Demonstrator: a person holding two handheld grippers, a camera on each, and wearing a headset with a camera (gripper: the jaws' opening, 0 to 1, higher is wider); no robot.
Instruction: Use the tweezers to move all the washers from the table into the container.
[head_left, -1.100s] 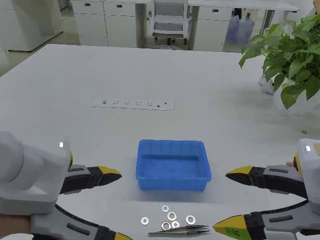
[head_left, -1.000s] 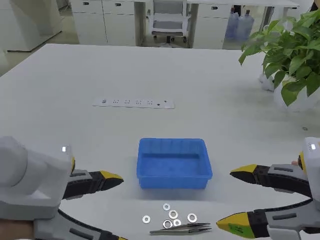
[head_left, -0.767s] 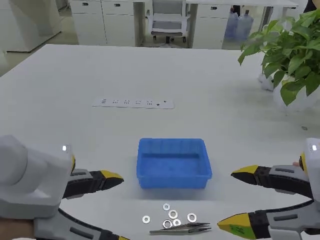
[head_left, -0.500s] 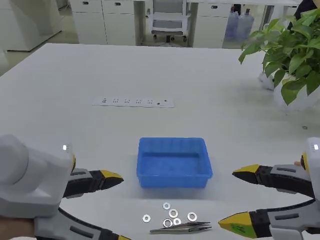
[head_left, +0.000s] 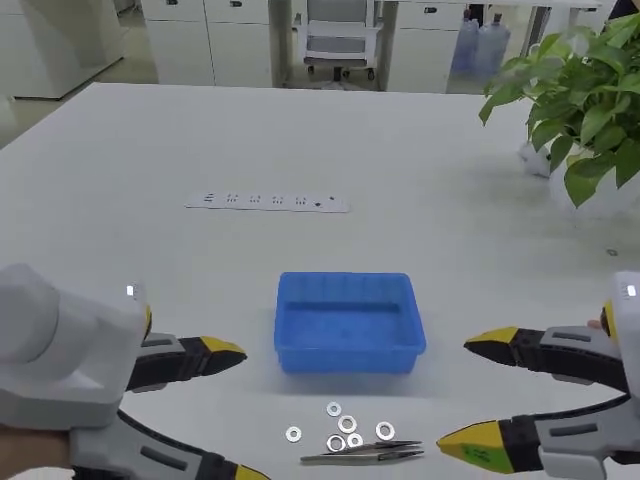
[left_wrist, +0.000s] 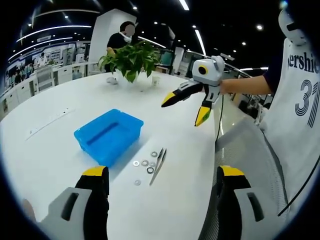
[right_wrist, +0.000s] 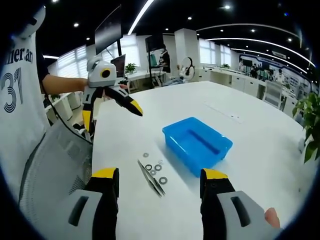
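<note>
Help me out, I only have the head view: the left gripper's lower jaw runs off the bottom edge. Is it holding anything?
Observer: No. In the left gripper view, the left gripper has both jaws spread wide with nothing between them.
Operator: Is the other one down at the table?
Observer: No. That same view shows the right gripper whole, raised in the air with its jaws open, clear of the tweezers lying below.
Operator: Anyone else around?
Observer: A person stands beyond the plant at the table's far side.
</note>
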